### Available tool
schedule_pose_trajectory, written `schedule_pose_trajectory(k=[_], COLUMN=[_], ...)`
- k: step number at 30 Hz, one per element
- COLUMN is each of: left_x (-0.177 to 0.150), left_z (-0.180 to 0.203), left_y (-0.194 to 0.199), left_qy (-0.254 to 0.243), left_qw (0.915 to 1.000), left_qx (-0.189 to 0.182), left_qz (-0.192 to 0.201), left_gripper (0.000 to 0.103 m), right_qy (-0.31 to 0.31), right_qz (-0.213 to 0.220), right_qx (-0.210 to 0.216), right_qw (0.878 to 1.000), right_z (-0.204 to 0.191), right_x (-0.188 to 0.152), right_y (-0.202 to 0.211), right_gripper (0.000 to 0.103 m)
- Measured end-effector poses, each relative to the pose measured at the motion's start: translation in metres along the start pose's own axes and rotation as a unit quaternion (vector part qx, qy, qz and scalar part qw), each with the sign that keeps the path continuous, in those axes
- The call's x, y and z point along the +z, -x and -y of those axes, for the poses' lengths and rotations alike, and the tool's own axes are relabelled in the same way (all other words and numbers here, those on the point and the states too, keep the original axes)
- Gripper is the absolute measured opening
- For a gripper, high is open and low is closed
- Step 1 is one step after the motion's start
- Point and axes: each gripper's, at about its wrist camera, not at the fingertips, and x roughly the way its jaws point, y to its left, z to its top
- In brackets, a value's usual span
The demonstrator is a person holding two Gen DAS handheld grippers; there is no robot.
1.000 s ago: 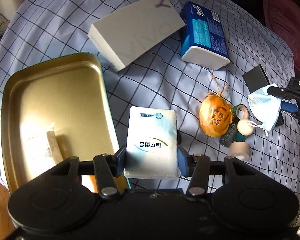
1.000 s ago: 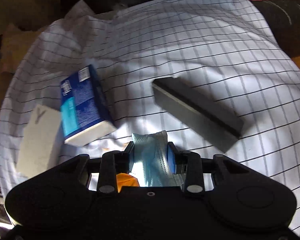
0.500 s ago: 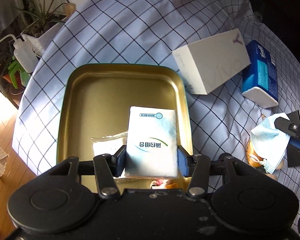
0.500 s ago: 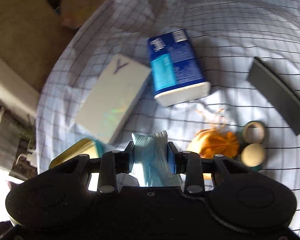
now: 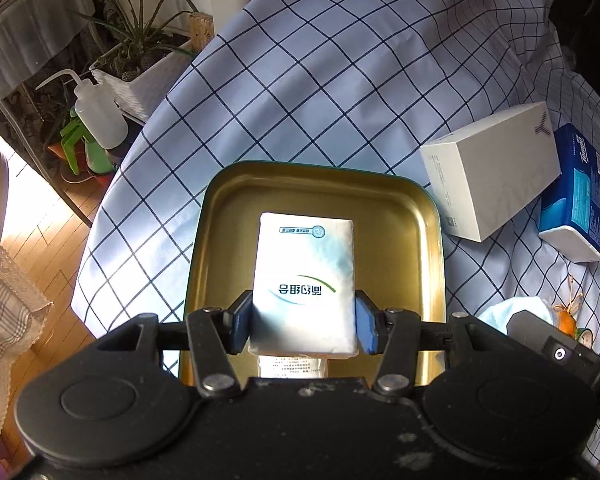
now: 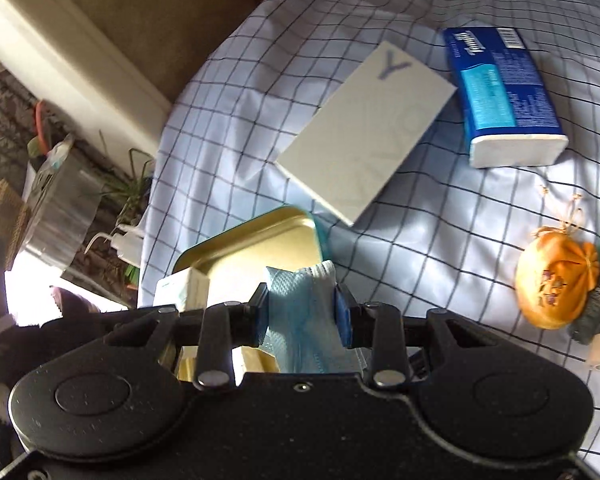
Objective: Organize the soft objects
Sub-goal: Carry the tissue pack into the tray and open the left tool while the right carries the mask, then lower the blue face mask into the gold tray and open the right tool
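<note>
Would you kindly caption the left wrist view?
Left gripper holds white tissue pack above gold metal tray on checked cloth.

Home: checked tablecloth (image 5: 320,92), potted plants (image 5: 140,52), wood floor (image 5: 40,216).

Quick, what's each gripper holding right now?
Left gripper: shut on the white tissue pack, above the gold tray.
Right gripper: shut on the blue face mask.

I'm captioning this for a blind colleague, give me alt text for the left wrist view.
The left gripper holds a white tissue pack above a gold tray on a checked cloth. A white box and blue tissue pack lie to the right.
</note>
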Motion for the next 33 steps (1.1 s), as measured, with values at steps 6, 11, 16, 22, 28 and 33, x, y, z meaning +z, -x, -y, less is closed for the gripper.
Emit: schedule_pose_trajectory(k=[6,11,16,22,28,33], left_x=[0.007,0.010,0.012,0.009,0.005,0.004], left_z=[-0.004,-0.007,-0.013,-0.012,-0.012,-0.013], left_y=[-0.007,-0.012,-0.012,-0.010,-0.011,-0.010], left_qy=[0.009,0.013,0.024,0.022,0.023,0.026], left_qw=[0.9997,0.9994,0.9993,0.9993,0.9991,0.9990], left_qx=[-0.013,-0.012,-0.010,-0.013,-0.018,-0.020], left_qz=[-0.020,-0.030,-0.028,-0.027,-0.030,-0.030], left_gripper=[0.048,0.046,0.055,0.061,0.061,0.063], right_qy=[0.019,0.029,0.043,0.053,0.051,0.046], right_qz=[-0.013,-0.019,-0.017,-0.013,-0.019,-0.021], right_qx=[0.007,0.010,-0.002,0.005,0.005,0.001], right_qw=[1.000,0.999,0.999,0.998,0.998,0.999], right_z=[-0.014,-0.021,-0.027,-0.030,-0.027,-0.023], right_x=[-0.003,-0.005,-0.006,-0.006,-0.007,-0.006], right_y=[-0.010,-0.016,-0.020,-0.019,-0.021,-0.021], right_gripper=[0.036,0.037,0.042,0.053,0.053,0.053])
